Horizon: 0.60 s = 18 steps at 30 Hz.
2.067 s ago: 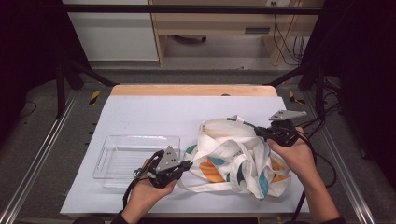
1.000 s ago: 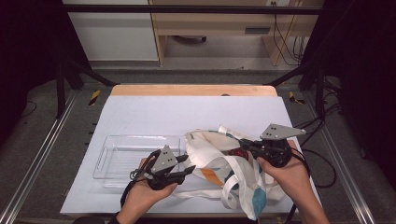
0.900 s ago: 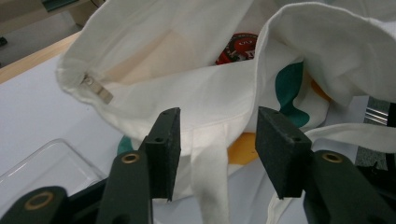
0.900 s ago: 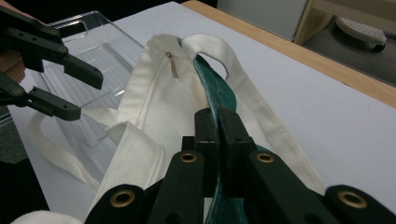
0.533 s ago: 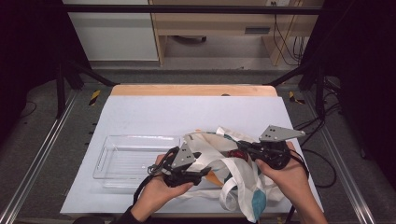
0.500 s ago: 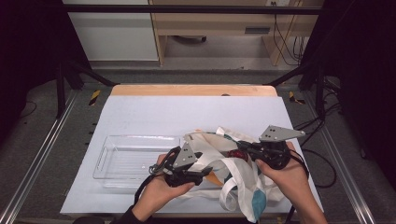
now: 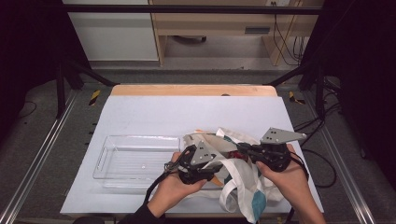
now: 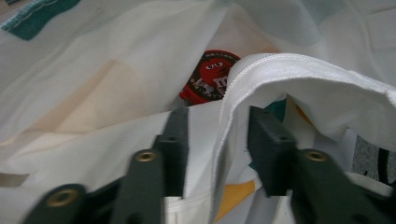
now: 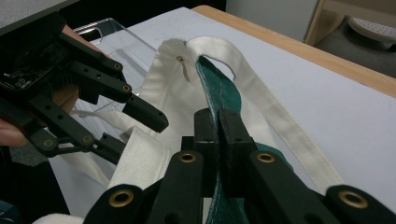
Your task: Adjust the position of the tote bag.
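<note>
Soft cream canvas tote bag [image 7: 238,182], rumpled, webbing-strapped.

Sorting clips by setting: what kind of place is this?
Probably a lab recording rig, not a home: a white-topped table inside a dark metal frame, loose cables behind on the floor, and a clear tray.

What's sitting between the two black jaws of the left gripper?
In the left gripper view, the hemmed white edge of the tote bag runs between the left gripper jaws, which have just been closing.
</note>
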Tool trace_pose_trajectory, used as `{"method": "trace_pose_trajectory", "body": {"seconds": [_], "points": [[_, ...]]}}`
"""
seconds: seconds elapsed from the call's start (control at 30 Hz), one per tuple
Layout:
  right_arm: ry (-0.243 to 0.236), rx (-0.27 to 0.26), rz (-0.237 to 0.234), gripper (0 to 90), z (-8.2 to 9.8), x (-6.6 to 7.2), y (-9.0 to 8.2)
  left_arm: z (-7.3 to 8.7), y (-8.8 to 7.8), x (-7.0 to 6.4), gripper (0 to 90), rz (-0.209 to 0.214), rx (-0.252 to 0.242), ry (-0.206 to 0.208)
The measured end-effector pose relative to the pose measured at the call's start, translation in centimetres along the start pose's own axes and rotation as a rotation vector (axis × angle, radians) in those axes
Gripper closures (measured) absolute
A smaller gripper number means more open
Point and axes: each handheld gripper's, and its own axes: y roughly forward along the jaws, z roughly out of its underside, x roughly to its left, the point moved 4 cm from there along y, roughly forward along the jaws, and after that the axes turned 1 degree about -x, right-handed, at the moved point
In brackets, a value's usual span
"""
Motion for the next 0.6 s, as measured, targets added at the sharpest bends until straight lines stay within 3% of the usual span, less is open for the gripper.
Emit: {"method": "trace_pose_trajectory", "body": {"seconds": [0.1, 0.2, 0.3, 0.6], "points": [[0.0, 0.0, -0.002, 87.1, 0.2, 0.0, -0.1, 0.2, -0.1, 0.0, 77.5, 0.01, -0.011, 0.003], [0.003, 0.001, -0.007, 87.0, 0.4, 0.0, -0.1, 0.3, -0.2, -0.1, 82.5, 0.014, -0.014, 0.012], [0.006, 0.002, -0.009, 86.9, 0.5, 0.0, -0.1, 0.5, -0.5, -0.7, 85.8, 0.018, -0.013, 0.038], [0.017, 0.016, -0.011, 86.5, 1.1, -0.4, 0.1, 1.8, -1.2, -1.7, 87.2, 0.026, -0.018, 0.038]]}}
